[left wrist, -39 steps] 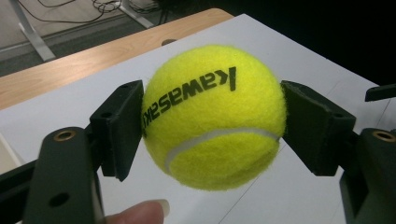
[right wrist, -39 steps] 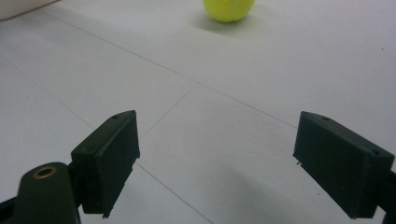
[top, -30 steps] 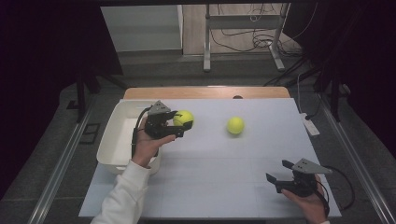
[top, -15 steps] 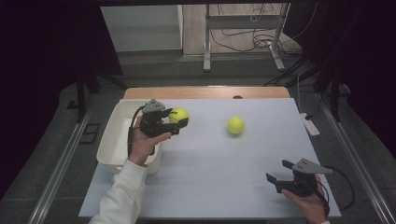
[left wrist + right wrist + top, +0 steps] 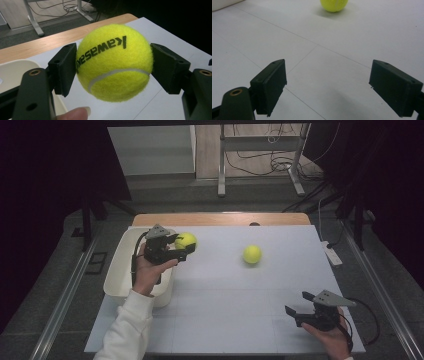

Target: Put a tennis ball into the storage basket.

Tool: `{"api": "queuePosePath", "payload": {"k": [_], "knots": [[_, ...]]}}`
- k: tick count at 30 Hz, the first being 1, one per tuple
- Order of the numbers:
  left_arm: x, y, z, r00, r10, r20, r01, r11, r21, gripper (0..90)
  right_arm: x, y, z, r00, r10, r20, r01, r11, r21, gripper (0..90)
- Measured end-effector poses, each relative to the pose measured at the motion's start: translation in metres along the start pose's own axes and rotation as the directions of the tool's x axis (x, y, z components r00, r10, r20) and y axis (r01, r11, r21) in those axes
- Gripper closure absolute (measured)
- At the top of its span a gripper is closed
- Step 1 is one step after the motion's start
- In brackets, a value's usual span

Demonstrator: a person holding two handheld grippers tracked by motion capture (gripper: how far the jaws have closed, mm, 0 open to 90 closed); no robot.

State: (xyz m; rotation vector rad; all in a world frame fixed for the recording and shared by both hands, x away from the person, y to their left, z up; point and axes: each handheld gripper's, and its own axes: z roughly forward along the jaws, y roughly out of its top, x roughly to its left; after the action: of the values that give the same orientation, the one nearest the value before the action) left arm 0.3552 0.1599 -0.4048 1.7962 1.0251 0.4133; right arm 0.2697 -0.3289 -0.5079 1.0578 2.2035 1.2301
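My left gripper is shut on a yellow-green tennis ball, holding it in the air just right of the white bin. In the left gripper view both black pads press the sides of the printed ball, with the bin's rim at lower left. A second tennis ball lies free on the white table top, right of centre. My right gripper rests low near the front right corner, open and empty. It faces that loose ball, which lies far beyond its jaws.
A wooden strip borders the table's far edge. A small white device with a cable lies at the right edge. Metal stand legs and floor cables sit behind the table.
The left hand has drifted a little to the left toward the bin, still carrying its ball. The right hand and the loose ball have stayed put.
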Motion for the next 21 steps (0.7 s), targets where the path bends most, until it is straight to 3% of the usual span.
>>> {"api": "queuePosePath", "payload": {"k": [21], "knots": [[0.019,-0.002,-0.010,0.9983,-0.026,-0.051,0.026,0.9996,-0.008,26.8,0.000,0.000,-0.001,1.0000,0.000,0.003,0.000,1.000,-0.001,14.6]]}}
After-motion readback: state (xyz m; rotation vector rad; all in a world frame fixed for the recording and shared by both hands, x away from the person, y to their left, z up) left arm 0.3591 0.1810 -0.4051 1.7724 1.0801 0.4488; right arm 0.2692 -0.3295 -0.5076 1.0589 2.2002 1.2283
